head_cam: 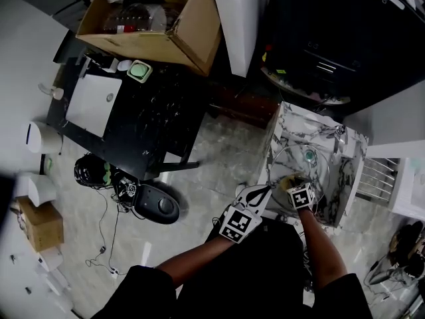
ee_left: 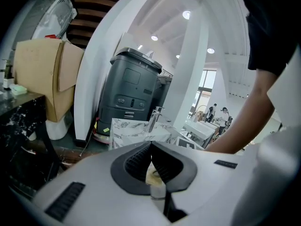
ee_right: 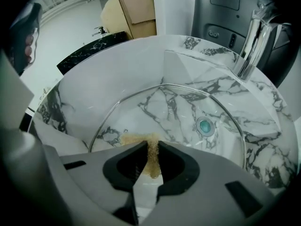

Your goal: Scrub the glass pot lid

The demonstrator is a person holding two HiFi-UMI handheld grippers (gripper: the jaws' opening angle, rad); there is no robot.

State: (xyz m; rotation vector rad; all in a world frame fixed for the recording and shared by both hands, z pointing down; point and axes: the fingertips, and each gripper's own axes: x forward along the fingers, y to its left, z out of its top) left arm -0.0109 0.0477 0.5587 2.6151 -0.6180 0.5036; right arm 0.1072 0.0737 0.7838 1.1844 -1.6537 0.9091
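**Scourer [ee_right: 138,139] pinched, glass pot lid [ee_right: 178,107] in the sink**

We see our right gripper [ee_right: 151,144] clamped narrowly on it, touching the lid's near rim inside the marble sink [ee_right: 89,88], knob at two o'clock. Head view: both forearms stretch toward four o'clock. Only its own view shows the left gripper [ee_left: 151,144], tips meeting, nothing clearly held.

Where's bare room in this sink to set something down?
The glass lid fills most of the basin. Bare marble remains on the back ledge left of the faucet, and on the sloping basin wall left of the lid. The near edge is crowded: the right gripper presses a sponge there.
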